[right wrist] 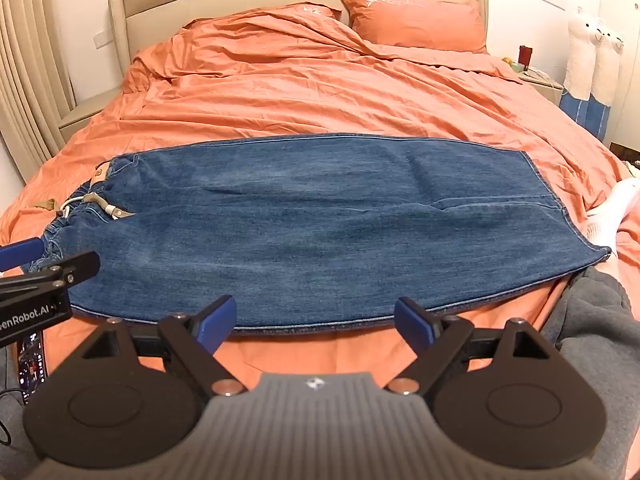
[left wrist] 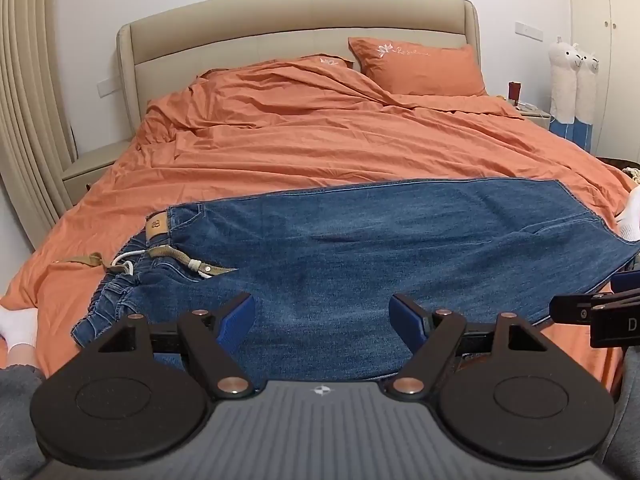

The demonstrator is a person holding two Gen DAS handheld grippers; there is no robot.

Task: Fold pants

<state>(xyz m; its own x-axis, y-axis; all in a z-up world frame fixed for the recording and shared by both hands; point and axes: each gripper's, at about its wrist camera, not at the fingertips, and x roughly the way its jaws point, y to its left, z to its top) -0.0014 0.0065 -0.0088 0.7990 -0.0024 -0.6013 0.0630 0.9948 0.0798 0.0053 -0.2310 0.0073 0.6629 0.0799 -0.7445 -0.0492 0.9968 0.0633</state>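
Both my grippers hover low with nothing between their fingers, left gripper (left wrist: 322, 316) spread wide over jeans (left wrist: 360, 248), right gripper (right wrist: 316, 322) spread wide at their near edge, jeans flat across orange duvet (left wrist: 300, 140), waistband (left wrist: 160, 228) leftward.

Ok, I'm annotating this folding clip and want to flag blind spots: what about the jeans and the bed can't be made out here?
- Left wrist view: the near edge of the jeans is hidden behind the left gripper.
- Both views: the jeans' underside, and whether one leg lies on the other.
- Waist patch: lettering too small.
- Pillow embroidery: unreadable.
- Nightstand items: small, distorted at the fisheye edge.
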